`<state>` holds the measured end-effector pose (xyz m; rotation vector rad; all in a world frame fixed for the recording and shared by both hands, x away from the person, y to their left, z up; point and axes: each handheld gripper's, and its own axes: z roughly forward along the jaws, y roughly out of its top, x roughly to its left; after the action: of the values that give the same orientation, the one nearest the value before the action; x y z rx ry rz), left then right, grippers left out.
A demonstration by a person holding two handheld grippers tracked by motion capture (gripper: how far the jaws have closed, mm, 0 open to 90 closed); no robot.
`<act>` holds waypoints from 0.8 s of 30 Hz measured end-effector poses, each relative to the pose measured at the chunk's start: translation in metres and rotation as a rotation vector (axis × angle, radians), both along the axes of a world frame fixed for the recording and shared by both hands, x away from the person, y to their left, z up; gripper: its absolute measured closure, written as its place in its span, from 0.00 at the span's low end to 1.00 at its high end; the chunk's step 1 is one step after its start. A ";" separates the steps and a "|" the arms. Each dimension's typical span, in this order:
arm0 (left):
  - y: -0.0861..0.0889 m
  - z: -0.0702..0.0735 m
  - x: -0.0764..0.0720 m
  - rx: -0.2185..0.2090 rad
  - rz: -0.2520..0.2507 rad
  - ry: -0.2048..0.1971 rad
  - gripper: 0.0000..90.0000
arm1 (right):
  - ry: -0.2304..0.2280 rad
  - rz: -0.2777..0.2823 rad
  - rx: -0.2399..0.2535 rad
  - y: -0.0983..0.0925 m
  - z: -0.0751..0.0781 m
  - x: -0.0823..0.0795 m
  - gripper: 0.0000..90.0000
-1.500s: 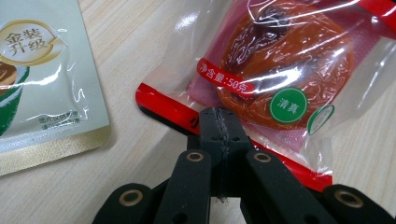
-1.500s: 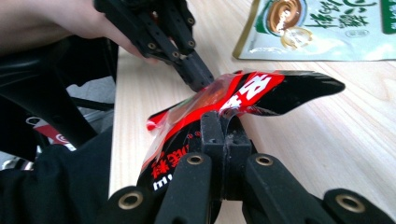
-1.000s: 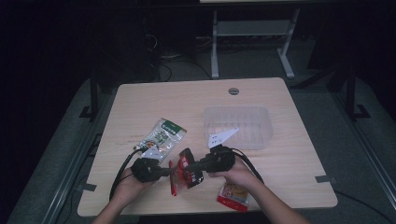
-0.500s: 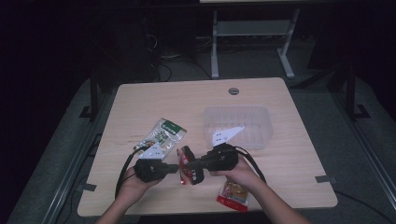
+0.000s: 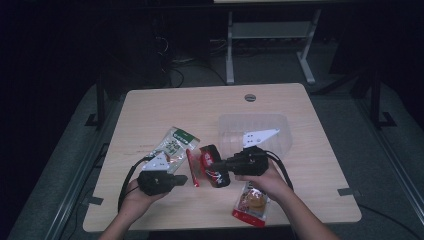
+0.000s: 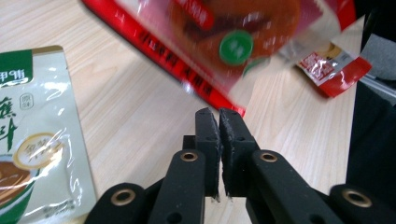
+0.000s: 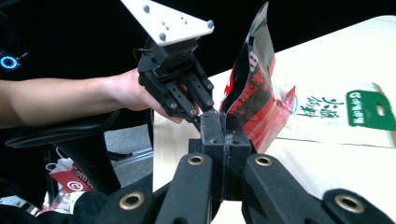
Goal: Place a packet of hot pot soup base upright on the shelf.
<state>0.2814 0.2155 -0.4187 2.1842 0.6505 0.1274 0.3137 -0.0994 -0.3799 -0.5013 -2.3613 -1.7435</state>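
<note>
— Where was the red and black packet (image 5: 214, 170) at that moment?

— Off the table (image 5: 150, 107), held up at the middle near side. The right gripper (image 5: 214, 164) had it: its jaws were pressed together on the packet's edge, and in the right gripper view the packet (image 7: 250, 88) stood upright straight out of the jaw tips.

— And the left gripper (image 5: 185, 178)?

— Just left of the packet, pointing right toward it. Its jaws had just been easing apart; in the left gripper view there was only a thin slit between the pads (image 6: 208, 128), with nothing in it. The packet's red lower edge (image 6: 187, 70) hung just beyond the tips, not clamped.

— So the two tools faced each other?

— Yes, tip to tip, the packet between them, on the right gripper's side.

— What else lay about?

— A green and white pouch (image 5: 172, 145) flat on the table, just far-left of the packet. Another red snack bag (image 5: 252, 202) lay at the near edge under the right hand (image 5: 267, 182). A clear plastic tub (image 5: 255, 131) sat farther back, right of centre.
</note>
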 end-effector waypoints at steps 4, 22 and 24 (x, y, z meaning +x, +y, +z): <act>0.005 -0.003 -0.001 0.023 -0.001 0.014 0.85 | 0.001 -0.025 -0.007 -0.009 0.004 0.001 1.00; 0.010 -0.016 0.006 0.113 -0.006 0.058 0.71 | -0.027 -0.115 0.031 -0.048 0.023 0.007 1.00; 0.010 -0.015 0.006 0.111 -0.004 0.060 0.71 | -0.029 -0.128 0.030 -0.053 0.025 0.007 1.00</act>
<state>0.2871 0.2256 -0.4342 2.3037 0.6872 0.0977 0.3210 -0.1528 -0.3545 -0.6395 -2.3667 -1.8491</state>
